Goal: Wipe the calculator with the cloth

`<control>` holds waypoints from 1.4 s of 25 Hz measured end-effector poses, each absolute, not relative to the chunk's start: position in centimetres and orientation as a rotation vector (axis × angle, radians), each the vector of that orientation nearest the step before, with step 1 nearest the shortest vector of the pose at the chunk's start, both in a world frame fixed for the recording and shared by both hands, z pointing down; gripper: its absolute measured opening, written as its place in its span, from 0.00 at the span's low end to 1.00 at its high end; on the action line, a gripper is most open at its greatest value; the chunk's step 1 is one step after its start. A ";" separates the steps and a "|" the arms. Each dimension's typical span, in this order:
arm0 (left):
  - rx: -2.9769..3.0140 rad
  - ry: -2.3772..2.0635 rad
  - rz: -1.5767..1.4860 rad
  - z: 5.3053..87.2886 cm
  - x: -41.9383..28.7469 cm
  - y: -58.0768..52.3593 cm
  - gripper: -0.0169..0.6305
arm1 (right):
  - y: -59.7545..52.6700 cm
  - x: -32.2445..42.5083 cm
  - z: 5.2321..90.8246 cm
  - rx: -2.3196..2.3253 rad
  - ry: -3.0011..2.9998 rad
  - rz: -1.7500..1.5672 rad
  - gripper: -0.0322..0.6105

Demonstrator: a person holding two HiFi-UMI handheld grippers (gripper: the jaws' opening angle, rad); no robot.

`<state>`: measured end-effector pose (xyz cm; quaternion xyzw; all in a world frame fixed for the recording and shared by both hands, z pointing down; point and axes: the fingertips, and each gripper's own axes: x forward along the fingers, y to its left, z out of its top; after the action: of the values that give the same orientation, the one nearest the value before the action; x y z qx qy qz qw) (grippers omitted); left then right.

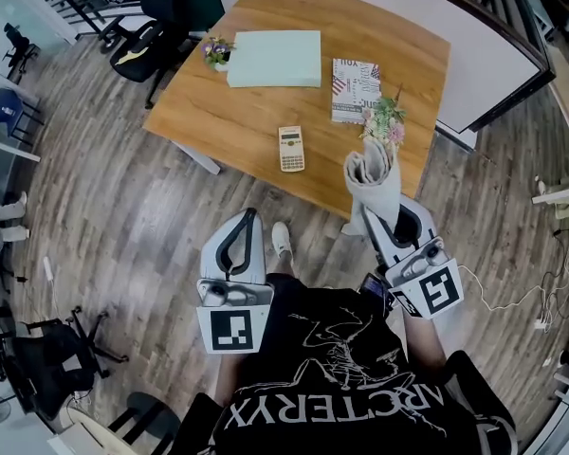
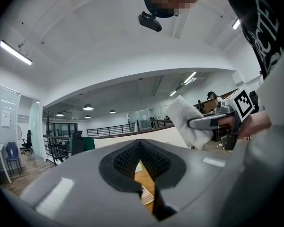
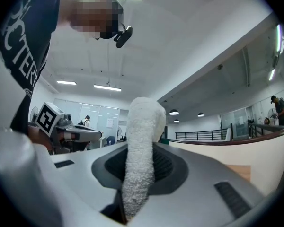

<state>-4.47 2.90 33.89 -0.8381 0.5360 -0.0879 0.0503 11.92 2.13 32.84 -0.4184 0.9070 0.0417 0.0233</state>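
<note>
Nearest to me is the person's black printed T-shirt [image 1: 346, 396]. Just ahead of it, both tools are held over the wood-plank floor [image 1: 123, 216], side by side and well apart.

My left gripper [image 1: 249, 214] is clenched on nothing. In the left gripper view its ribbed black pads [image 2: 127, 162] meet at the top. Lower down there is only a thin slit, and through it I see a strip of tabletop and a few calculator keys.

My right gripper [image 1: 379, 218] is clamped on the white terry cloth [image 1: 372, 171]. In the right gripper view the cloth runs as a thick folded roll between the pads and rises well above them, its top rounded over. In the head view that bunch stands up from the jaws and overlaps the near edge of the light-brown wooden table [image 1: 398, 55].

Farther on, the cream pocket calculator [image 1: 291, 148] lies flat on the table near its front edge, keys up. Neither tool touches it, and it sits to the left of the cloth.

Just behind the cloth is a small bunch of pink and green flowers [image 1: 385, 119]. Beyond that lies a booklet with a stars-and-stripes cover [image 1: 356, 90]. Next comes a pale green flat rectangular box [image 1: 273, 59], with a second little flower pot [image 1: 216, 51] just beside its left end. A black office chair [image 1: 142, 50] stands past the table's far left corner.
</note>
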 end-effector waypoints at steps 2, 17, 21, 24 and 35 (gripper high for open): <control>-2.567 1.615 -0.262 33.4 -5.6 -0.3 0.04 | -0.8 10.7 32.4 -1.315 2.806 0.122 0.19; -2.679 1.456 -0.327 33.7 -11.0 -15.4 0.04 | -14.7 4.9 31.6 -1.468 2.769 0.102 0.19; -2.684 1.491 -0.312 34.1 -10.5 -16.0 0.04 | -15.9 5.3 32.4 -1.460 2.783 0.101 0.19; -2.665 1.521 -0.306 33.8 -10.3 -15.8 0.04 | -16.4 5.5 32.5 -1.430 2.804 0.103 0.19; -2.611 1.582 -0.330 33.6 -8.7 -15.9 0.04 | -17.5 5.6 32.8 -1.298 2.913 0.195 0.19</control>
<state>-8.69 -15.94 33.55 -0.8497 0.5149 -0.1075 0.0353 5.61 -17.50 32.79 -0.4061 0.9114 0.0610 -0.0267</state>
